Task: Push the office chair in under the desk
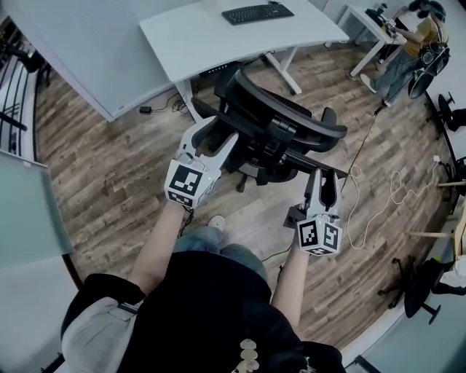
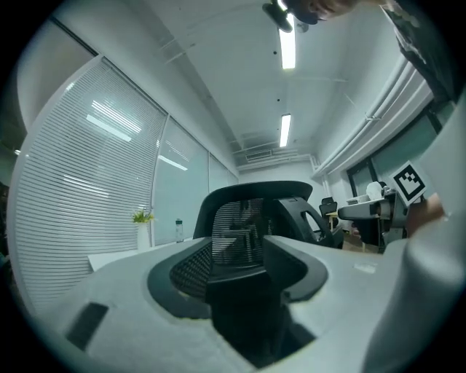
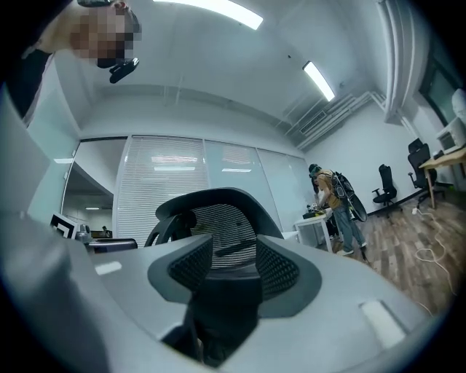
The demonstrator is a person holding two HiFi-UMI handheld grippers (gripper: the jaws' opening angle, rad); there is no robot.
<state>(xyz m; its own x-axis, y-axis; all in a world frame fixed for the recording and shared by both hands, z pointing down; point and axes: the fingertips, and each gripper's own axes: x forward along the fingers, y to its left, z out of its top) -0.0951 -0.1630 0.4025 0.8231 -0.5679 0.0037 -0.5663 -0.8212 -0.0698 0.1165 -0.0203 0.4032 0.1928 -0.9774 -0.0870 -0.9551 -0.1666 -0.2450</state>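
The left gripper (image 2: 240, 251) has its jaws spread wide. A dark part of the black mesh-backed office chair (image 1: 280, 120) fills the gap between the mesh-faced pads (image 2: 186, 266), which appear to bear on it from both sides. The right gripper (image 3: 227, 251) stands the same way, jaws wide apart with a black piece of the chair filling the space between them.

Both grippers point level toward the far side and sit side by side. The left one is at the chair's left rear and the right one at a black bar low on its right rear. Their marker cubes (image 1: 186, 182) face up, and behind them two bare forearms (image 1: 156, 248) reach forward, well apart.

The chair stands upright with its curved back toward the person. The back spans left to right, and the seat points far and a little right. Its far edge is at the near edge of the white worktop (image 1: 218, 36), between that worktop's white legs (image 1: 286, 71).

A black keyboard (image 1: 257, 12) lies at the worktop's far side. A white cable (image 1: 378, 197) loops over the wood-plank floor (image 1: 109, 167) to the right. At far right another person (image 1: 415, 40) stands by a second white table.
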